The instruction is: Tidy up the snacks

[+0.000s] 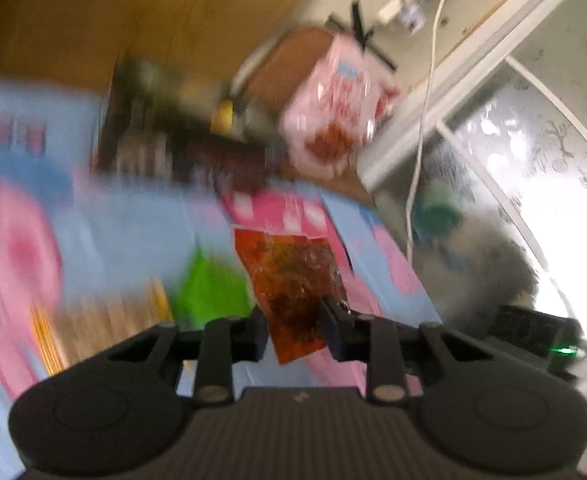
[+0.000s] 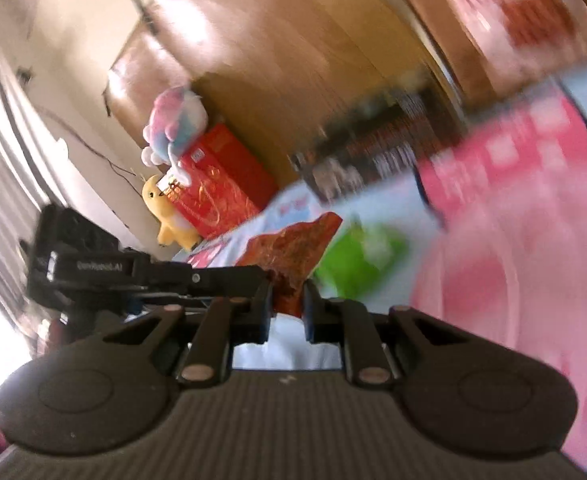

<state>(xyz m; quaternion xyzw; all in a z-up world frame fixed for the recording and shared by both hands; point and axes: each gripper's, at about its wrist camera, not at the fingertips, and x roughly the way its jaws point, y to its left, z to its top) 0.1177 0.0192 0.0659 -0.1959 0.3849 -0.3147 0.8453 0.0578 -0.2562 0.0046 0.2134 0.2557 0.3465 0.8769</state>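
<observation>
A red-orange snack packet [image 1: 289, 280] hangs between both grippers above a blue and pink cartoon cloth [image 1: 133, 216]. My left gripper [image 1: 293, 326] is shut on one edge of the packet. My right gripper [image 2: 287, 306] is shut on the other end of the same packet [image 2: 293, 248]; the left gripper's black body [image 2: 133, 272] shows at its left. A green packet [image 1: 209, 288] lies on the cloth just behind, also in the right wrist view [image 2: 357, 260]. A pink snack bag [image 1: 333, 108] stands at the back. Both views are motion-blurred.
A dark box of small packets [image 1: 165, 136] sits at the cloth's far edge, also in the right wrist view [image 2: 373, 152]. A red gift box [image 2: 221, 184] with plush toys [image 2: 173, 124] stands by the wall. A white cable [image 1: 425, 128] hangs beside a frosted glass door [image 1: 533, 152].
</observation>
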